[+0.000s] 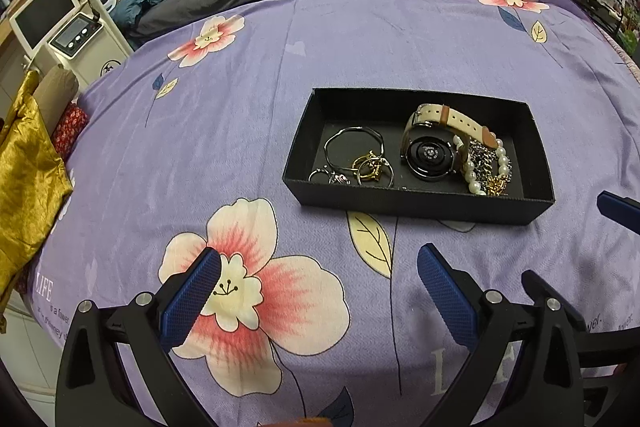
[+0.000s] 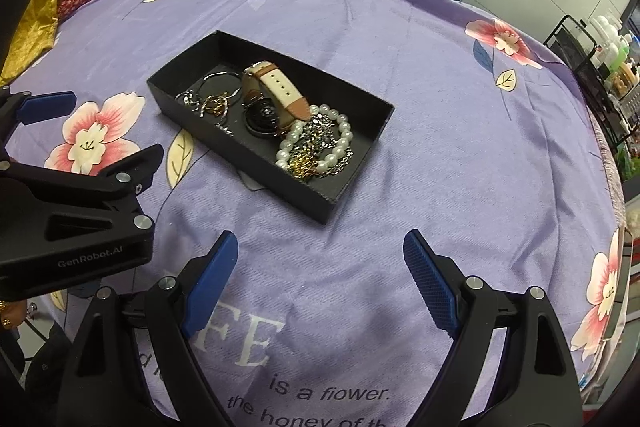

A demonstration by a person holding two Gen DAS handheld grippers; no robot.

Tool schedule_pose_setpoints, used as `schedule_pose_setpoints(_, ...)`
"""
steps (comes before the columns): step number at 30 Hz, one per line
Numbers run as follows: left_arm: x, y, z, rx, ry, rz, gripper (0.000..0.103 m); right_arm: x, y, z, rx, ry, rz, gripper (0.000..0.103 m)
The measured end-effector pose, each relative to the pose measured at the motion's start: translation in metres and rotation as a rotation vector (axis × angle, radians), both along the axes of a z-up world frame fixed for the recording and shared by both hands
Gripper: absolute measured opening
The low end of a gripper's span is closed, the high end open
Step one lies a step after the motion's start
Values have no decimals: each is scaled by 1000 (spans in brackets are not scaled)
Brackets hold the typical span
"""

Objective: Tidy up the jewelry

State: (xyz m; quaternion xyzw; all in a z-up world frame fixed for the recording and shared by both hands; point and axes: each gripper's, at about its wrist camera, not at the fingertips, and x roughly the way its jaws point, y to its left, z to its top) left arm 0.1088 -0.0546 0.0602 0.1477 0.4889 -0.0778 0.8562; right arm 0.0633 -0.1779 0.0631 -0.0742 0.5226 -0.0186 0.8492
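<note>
Both grippers, left (image 1: 318, 285) and right (image 2: 316, 277), had fingers spread, empty. Tangled chains (image 2: 320, 147) in tray (image 2: 362, 183) risked dragging pearl bracelet (image 2: 334, 137) out together.

Right tool (image 2: 320, 259) gapes empty above cloth (image 2: 440, 107); black box (image 2: 360, 183) holds watch (image 2: 276, 87), seemingly pearls (image 2: 336, 139).

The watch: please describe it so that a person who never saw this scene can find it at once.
On the purple flowered cloth stands an open black box holding jewelry. Near its middle lies the watch, between the thin rings and the pearl bracelet. It alone has a round dark case, lying face down, and a cream strap with brown trim.
</note>
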Motion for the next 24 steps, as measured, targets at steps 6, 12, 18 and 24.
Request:
schedule_pose_setpoints(6, 2, -5, -7, 13, 28, -14, 96, 6, 0, -4, -12, 23, 9, 84)
schedule_pose_setpoints(12, 7, -1, -11, 29, 60, 1, 96, 10, 2, -5, -29, 34, 25, 84)
schedule_pose_setpoints(18, 9, 1, -8, 23, 65, 10, 96, 13, 4, -2, -46, 29, 30, 84)
schedule_pose_setpoints(24, 9, -2, -8, 30, 59, 4, 96, 13, 5, -2, -44, 31, 32, 84)
